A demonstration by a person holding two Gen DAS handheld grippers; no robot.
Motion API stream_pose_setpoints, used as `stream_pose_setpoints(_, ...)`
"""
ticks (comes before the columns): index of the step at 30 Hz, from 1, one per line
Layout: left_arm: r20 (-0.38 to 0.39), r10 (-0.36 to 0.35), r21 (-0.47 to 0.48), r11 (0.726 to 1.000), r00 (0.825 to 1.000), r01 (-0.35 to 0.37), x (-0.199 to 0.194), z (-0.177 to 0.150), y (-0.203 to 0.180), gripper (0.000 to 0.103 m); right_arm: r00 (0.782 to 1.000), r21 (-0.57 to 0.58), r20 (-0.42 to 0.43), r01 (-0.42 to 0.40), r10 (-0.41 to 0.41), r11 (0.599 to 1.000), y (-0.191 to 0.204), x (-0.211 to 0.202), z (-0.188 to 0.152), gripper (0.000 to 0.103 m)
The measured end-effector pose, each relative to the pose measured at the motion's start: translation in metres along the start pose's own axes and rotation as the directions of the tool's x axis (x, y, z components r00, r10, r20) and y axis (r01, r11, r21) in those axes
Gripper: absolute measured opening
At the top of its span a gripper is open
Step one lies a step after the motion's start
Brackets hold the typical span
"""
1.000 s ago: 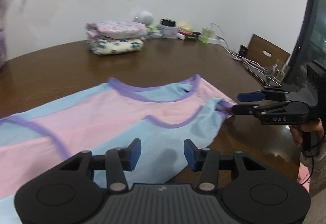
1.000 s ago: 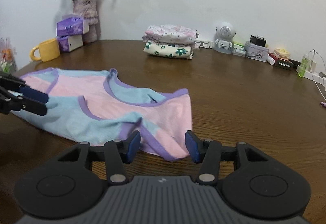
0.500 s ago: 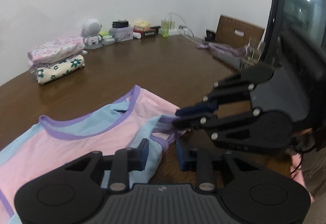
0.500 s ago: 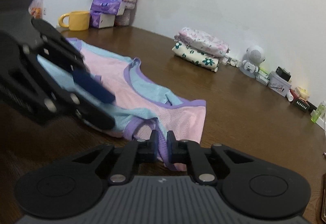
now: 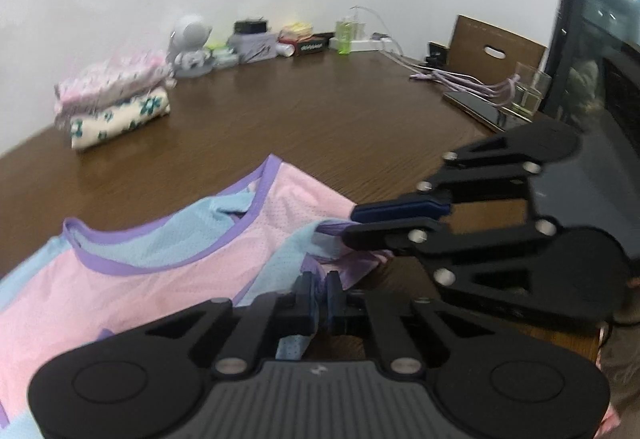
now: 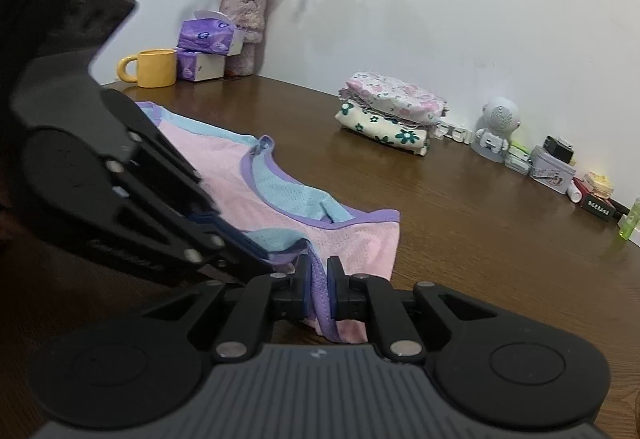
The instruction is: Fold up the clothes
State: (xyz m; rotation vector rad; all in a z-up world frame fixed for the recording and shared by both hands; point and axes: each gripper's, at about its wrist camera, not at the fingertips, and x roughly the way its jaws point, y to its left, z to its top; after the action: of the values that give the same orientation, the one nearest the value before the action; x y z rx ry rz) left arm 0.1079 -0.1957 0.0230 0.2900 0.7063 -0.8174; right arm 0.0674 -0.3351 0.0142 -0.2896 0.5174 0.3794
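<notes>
Two grippers clamped on one corner of the shirt (image 6: 280, 183), which lies flat on the wooden table (image 6: 480, 223). My left gripper (image 5: 319, 289) pinches the blue edge fabric; my right gripper (image 6: 319, 281) grips the purple-trimmed hem just beside it. I judge the close pairing gives a firm hold for lifting this side over. A second ago both sets of jaws stood apart over the cloth, the left one farther along the shirt; it has since swung in next to the right.
</notes>
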Motion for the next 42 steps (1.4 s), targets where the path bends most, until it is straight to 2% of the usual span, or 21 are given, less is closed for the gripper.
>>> stream_pose_setpoints(13,-0.004,-0.031,0.157,0.987,1.0,0.031,-0.001,-0.016,-0.016,0.005,0.997,0.037,-0.062,0.049,-0.046,0.998,-0.007,0.019,-0.008,0.008)
stream_pose_setpoints(18,-0.006,-0.048,0.151,0.987,0.999,0.048,0.003,-0.017,-0.013,0.01,0.997,0.064,-0.07,0.049,-0.045,0.997,-0.009,0.018,-0.009,0.012)
stream_pose_setpoints(19,-0.003,-0.052,0.148,0.988,0.999,0.052,0.003,-0.017,-0.012,0.01,0.997,0.082,-0.068,0.044,-0.039,0.996,-0.011,0.017,-0.009,0.016)
stream_pose_setpoints(20,-0.001,-0.053,0.147,0.988,0.999,0.053,0.003,-0.018,-0.012,0.01,0.998,0.113,-0.056,0.035,-0.029,0.993,-0.015,0.012,-0.008,0.02)
stream_pose_setpoints(24,0.007,-0.056,0.147,0.988,0.998,0.055,0.003,-0.019,-0.01,0.009,1.0,0.194,-0.004,-0.005,0.006,0.981,-0.022,-0.007,-0.006,0.022)
stream_pose_setpoints(28,0.018,-0.062,0.174,0.983,0.998,0.058,0.001,-0.021,-0.013,0.007,1.0,0.146,-0.03,0.007,-0.002,0.989,-0.011,-0.006,-0.009,0.022)
stream_pose_setpoints(31,0.018,-0.06,0.2,0.978,0.998,0.056,-0.002,-0.024,-0.015,0.007,0.998,0.128,-0.053,0.024,-0.018,0.992,-0.007,0.001,-0.011,0.008)
stream_pose_setpoints(33,0.016,-0.062,0.202,0.978,0.998,0.058,-0.001,-0.024,-0.014,0.007,0.997,0.137,-0.061,0.057,-0.049,0.989,-0.01,0.004,-0.012,0.008)
stream_pose_setpoints(38,0.023,-0.075,0.18,0.981,0.997,0.069,-0.002,-0.024,-0.011,0.007,0.997,0.223,-0.06,0.053,-0.041,0.973,-0.022,0.007,-0.015,0.011)
stream_pose_setpoints(40,0.031,-0.083,0.153,0.985,0.996,0.078,-0.003,-0.023,-0.007,0.007,0.998,0.178,-0.058,0.045,-0.036,0.983,-0.015,0.005,-0.015,0.014)
stream_pose_setpoints(42,0.042,-0.088,0.13,0.988,0.995,0.082,-0.005,-0.023,-0.003,0.007,0.998,0.124,-0.055,0.048,-0.041,0.991,-0.004,0.002,-0.014,0.021)
